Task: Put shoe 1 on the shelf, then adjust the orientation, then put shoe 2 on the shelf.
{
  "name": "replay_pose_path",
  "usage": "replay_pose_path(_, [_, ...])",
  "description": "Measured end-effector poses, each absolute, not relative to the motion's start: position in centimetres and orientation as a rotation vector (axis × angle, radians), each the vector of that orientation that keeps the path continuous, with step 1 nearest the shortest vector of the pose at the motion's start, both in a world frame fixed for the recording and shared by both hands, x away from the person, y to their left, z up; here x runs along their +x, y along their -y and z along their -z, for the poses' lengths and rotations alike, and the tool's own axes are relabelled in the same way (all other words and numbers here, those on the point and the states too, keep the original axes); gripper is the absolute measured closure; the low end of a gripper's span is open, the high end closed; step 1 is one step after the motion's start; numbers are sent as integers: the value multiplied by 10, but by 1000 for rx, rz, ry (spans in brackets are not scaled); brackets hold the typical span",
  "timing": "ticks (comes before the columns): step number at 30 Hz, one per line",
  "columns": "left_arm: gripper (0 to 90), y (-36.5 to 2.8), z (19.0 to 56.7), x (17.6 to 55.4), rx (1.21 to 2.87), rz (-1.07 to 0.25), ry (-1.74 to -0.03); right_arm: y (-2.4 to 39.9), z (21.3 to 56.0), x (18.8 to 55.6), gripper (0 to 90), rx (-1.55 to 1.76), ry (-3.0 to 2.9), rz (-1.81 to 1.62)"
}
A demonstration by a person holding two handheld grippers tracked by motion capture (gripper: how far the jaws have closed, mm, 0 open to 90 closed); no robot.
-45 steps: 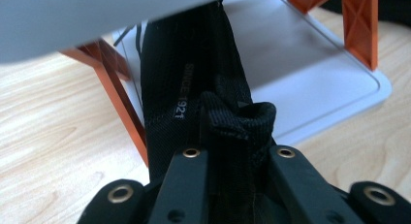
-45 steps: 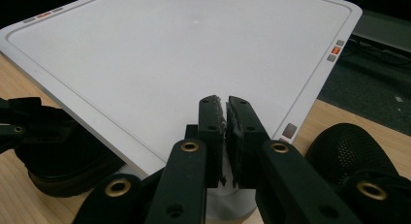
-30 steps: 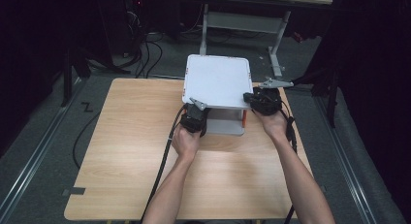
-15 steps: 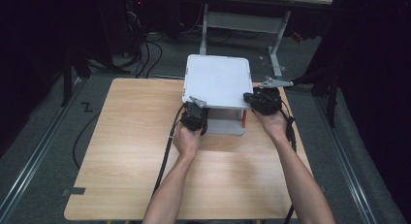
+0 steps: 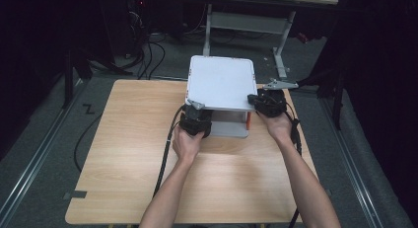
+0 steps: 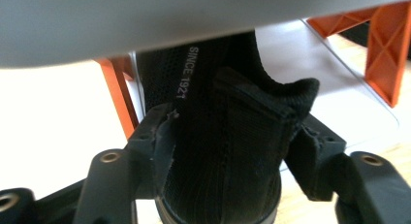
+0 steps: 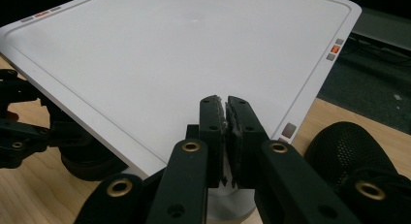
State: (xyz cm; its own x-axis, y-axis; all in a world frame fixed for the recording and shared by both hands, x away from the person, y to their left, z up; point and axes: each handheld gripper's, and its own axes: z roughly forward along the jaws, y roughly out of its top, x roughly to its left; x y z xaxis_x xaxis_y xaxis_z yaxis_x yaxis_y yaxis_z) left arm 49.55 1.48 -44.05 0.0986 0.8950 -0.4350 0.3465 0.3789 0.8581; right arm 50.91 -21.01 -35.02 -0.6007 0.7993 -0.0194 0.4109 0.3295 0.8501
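Note:
A white two-level rack (image 5: 222,82) with orange posts (image 5: 248,120) stands at the table's far middle. My left gripper (image 5: 196,116) reaches under the rack's top plate from the front left. In the left gripper view a black shoe (image 6: 228,151) marked "SINCE 1921" stands on the lower tray (image 6: 315,54). It sits between the jaws of my left gripper (image 6: 232,132), which have just been opening and now flank it loosely. My right gripper (image 5: 261,100) is at the rack's right edge. Its tips (image 7: 227,112) are shut, empty, over the top plate (image 7: 169,54).
The wooden table (image 5: 138,154) has bare room at the left and front. A second black shoe (image 7: 349,151) lies by the right gripper. Cables (image 5: 165,154) trail from both grippers toward me. Beyond the table are a dark floor and a metal frame (image 5: 246,20).

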Motion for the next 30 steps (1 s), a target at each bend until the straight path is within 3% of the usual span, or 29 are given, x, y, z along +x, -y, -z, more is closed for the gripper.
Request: replay_pose_path(30, [335,-77,419,439,1121,-427,-1342,211,351,509,825,1049,-2154,-1196])
